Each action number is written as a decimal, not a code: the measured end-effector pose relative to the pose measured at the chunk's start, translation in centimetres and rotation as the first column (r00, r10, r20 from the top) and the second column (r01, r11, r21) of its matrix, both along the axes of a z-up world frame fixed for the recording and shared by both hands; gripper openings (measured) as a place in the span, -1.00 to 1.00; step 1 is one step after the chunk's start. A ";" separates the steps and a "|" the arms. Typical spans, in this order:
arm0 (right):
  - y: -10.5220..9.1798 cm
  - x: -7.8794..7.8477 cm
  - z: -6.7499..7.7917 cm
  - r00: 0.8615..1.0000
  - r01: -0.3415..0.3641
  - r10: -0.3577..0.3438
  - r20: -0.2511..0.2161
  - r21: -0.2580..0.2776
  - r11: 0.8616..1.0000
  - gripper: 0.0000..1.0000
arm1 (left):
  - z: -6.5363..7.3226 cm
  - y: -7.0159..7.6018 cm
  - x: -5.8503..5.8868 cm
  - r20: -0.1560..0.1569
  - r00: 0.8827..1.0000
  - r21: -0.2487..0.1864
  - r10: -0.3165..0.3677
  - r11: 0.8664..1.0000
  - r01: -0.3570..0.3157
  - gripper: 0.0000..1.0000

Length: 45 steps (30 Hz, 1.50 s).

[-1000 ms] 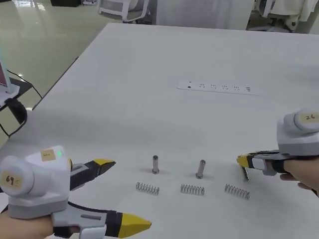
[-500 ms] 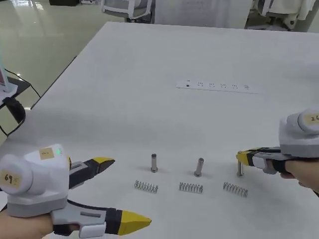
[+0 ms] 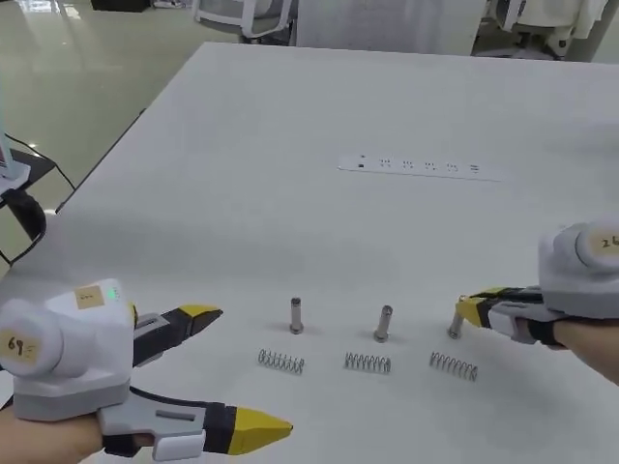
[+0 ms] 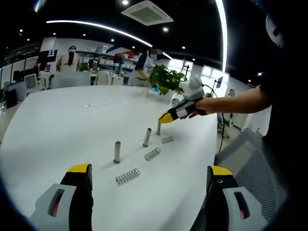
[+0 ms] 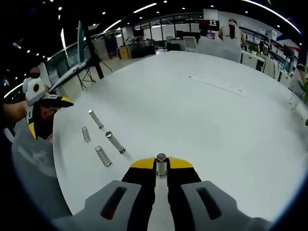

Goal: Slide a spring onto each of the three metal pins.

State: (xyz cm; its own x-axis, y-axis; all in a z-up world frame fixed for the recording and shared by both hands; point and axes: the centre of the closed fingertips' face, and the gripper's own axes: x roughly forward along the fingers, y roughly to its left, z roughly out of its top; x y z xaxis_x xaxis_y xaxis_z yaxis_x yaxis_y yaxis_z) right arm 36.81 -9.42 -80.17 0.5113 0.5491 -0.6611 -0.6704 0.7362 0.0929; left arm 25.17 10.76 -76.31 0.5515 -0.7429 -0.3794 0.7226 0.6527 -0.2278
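Note:
Three metal pins stand in a row on the white table: the left pin (image 3: 296,315), the middle pin (image 3: 384,324) and the right pin (image 3: 455,328). A spring lies in front of each: left spring (image 3: 280,362), middle spring (image 3: 368,363), right spring (image 3: 453,366). My right gripper (image 3: 470,309) comes in from the right and is shut on the right pin (image 5: 160,165), which sits between its yellow tips. My left gripper (image 3: 232,372) hovers open at the near left, nothing between its fingers (image 4: 79,169), with the left pin (image 4: 117,152) and left spring (image 4: 127,176) ahead of it.
A white power strip (image 3: 416,166) lies flat farther back on the table (image 3: 290,145). The table's left edge (image 3: 116,145) drops to the floor. Office chairs (image 3: 242,14) stand beyond the far edge. People stand in the background of the room (image 4: 72,57).
My right gripper has shifted a little to the left with the right pin between its jaws. The left gripper, the other pins and the springs have stayed put.

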 end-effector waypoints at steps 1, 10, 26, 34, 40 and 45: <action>0.1 -0.1 0.0 1.000 -0.003 0.003 -0.001 -0.002 1.000 -0.88 | 0.0 0.0 0.0 -0.001 1.000 -0.002 0.000 1.000 0.000 0.92; -0.1 -0.1 -0.2 1.000 0.008 -0.008 -0.011 -0.002 1.000 -0.88 | 0.1 0.2 0.0 0.005 1.000 -0.003 0.004 1.000 -0.004 0.93; -0.1 0.1 -0.5 1.000 0.007 -0.007 -0.020 -0.012 1.000 -0.81 | 0.2 0.2 0.0 0.002 1.000 -0.002 0.005 1.000 -0.005 0.92; -0.2 0.2 -0.6 1.000 0.014 -0.014 -0.012 -0.013 1.000 -0.59 | 0.2 0.3 0.2 0.001 1.000 -0.003 0.012 1.000 -0.012 0.96; -0.1 0.2 -0.7 1.000 0.005 -0.005 -0.011 -0.012 1.000 -0.51 | 0.1 0.3 0.0 -0.006 1.000 -0.002 0.008 1.000 -0.008 0.95; 0.0 0.1 -0.7 1.000 0.003 -0.003 -0.010 -0.009 1.000 -0.44 | 0.1 0.3 0.1 -0.006 1.000 -0.001 0.012 1.000 -0.012 0.96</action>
